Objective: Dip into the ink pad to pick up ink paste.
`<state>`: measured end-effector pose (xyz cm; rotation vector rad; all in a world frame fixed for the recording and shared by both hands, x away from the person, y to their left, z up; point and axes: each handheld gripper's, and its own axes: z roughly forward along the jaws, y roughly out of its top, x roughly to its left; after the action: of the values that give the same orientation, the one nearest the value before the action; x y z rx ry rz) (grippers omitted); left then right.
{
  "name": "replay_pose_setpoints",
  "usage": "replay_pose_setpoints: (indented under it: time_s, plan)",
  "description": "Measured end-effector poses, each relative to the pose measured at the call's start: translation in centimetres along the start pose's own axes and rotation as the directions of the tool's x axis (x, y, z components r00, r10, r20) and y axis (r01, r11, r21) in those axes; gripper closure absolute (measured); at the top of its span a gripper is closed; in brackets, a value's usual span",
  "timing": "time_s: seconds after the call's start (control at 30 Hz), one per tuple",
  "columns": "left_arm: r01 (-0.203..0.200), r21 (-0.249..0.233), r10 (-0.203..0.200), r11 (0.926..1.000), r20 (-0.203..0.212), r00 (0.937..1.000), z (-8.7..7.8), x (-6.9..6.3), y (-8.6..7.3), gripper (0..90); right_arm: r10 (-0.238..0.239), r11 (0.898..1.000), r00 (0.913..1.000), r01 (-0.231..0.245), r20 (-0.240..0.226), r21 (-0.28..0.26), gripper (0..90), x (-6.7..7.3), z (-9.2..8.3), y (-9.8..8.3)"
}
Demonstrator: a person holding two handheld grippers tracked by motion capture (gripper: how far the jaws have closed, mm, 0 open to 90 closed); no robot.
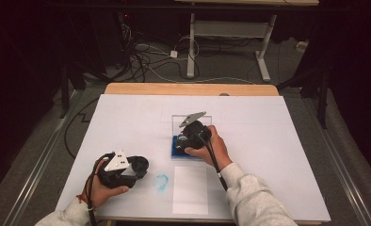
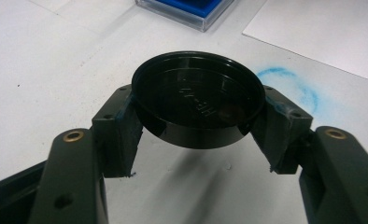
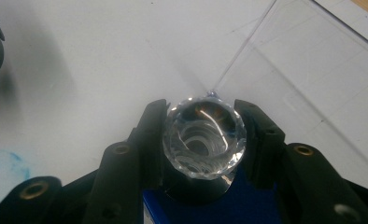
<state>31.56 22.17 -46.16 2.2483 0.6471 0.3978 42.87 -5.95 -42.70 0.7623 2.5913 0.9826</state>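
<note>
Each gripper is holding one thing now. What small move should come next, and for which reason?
Probably lift the right gripper a little, straight up. Its jaws are shut on the faceted clear stopper, which sits low over the blue pad of the clear case. The left gripper holds the black cap above the white table, so it can wait.

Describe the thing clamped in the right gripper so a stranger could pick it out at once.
Start at the white table; just right of its middle lies a blue pad in a clear case. Over it the right gripper is shut on a faceted clear knob. It is glassy, sparkling and cut in facets, unlike the flat black round lid in the left gripper.
</note>
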Motion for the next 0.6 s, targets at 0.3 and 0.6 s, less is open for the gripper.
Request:
replay_pose_setpoints:
  time_s: [0.3,0.6]
  plan:
    - [0.012,-0.011,-0.013,0.9999,-0.006,0.9999,-0.2,0.2,-0.1,36.9,-0.016,1.000,0.9998,0.016,0.015,0.016,57.3,0.2,-0.2,0.1]
    - [0.009,-0.015,-0.009,0.9998,-0.008,0.9999,-0.3,0.2,-0.1,36.9,-0.025,0.999,0.9994,0.024,0.025,0.024,57.3,0.0,-1.6,0.7]
